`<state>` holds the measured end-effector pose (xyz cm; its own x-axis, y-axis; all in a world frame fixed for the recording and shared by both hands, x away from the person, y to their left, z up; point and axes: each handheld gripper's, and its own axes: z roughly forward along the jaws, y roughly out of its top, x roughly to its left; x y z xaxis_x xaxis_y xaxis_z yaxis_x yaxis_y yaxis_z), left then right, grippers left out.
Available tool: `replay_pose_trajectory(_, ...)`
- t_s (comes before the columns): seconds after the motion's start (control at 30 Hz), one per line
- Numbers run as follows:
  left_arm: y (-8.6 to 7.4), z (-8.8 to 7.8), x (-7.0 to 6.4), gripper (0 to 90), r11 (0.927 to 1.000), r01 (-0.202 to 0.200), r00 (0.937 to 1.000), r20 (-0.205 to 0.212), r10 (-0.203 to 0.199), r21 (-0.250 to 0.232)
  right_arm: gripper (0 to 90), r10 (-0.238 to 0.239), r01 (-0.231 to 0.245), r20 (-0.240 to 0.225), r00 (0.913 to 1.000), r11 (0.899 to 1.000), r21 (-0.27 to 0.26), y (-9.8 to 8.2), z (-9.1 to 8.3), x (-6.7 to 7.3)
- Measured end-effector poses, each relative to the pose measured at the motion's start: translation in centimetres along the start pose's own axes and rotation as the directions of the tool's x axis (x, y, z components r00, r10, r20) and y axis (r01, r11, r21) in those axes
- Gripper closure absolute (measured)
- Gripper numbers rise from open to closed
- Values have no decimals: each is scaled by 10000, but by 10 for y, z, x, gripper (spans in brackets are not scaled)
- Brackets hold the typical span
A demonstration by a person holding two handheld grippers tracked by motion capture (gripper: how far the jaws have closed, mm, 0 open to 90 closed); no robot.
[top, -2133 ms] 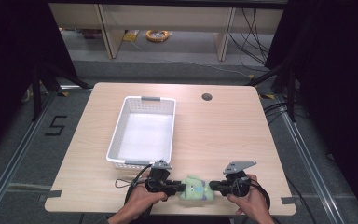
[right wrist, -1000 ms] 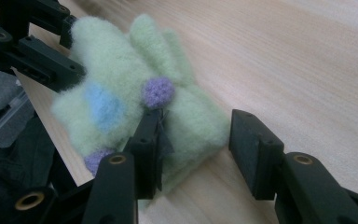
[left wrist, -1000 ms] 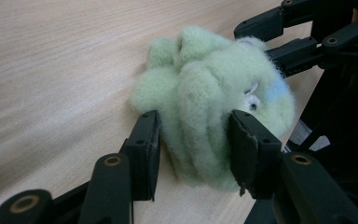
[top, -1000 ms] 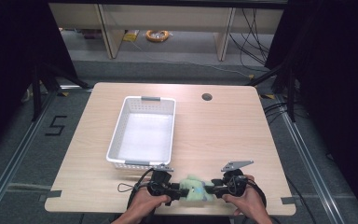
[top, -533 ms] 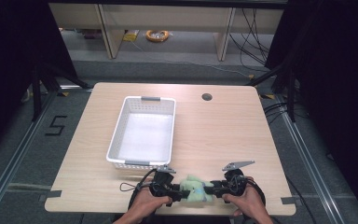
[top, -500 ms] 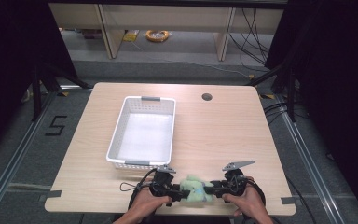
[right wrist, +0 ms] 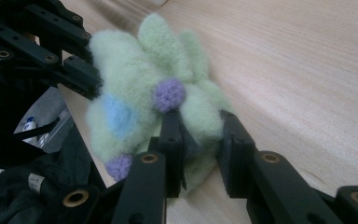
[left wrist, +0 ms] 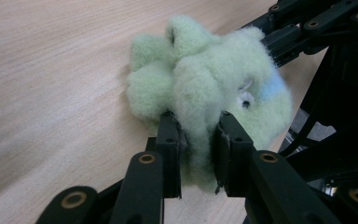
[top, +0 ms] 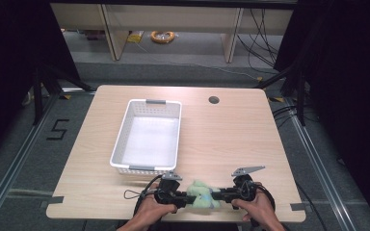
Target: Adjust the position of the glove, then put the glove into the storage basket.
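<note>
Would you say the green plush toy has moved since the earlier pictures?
No. The toy lies at the same spot near the table's front edge, just right of the basket's near corner, with both grippers pinching it.

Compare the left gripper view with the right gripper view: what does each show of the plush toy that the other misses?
Left gripper view: a small eye on the green plush toy. Right gripper view: a purple knob and a second purple patch lower down. Both: a blue patch, the wooden table, and jaws pinching the fluff, the left gripper and right gripper from opposite sides.
</note>
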<state>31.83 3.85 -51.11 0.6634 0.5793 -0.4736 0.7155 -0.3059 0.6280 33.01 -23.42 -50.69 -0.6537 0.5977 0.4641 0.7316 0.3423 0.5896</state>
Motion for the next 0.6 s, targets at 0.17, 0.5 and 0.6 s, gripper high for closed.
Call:
replay_pose_trajectory(0.17, 1, -3, -1, 747, 9999, -129, 9999, 62, 128, 83, 754, -135, 138, 233, 9996, 9999, -104, 1, -3, 5)
replay_pose_trajectory(0.5, 6, -17, -2, 754, 9997, -191, 9995, 250, 195, -160, 760, -457, 456, -11, 9990, 9978, -488, 8, -12, 16)
replay_pose_trajectory(0.6, 9, -22, -4, 753, 9992, -172, 9996, 223, 180, -361, 759, -115, 110, -92, 9999, 9986, -526, 10, -15, 23)
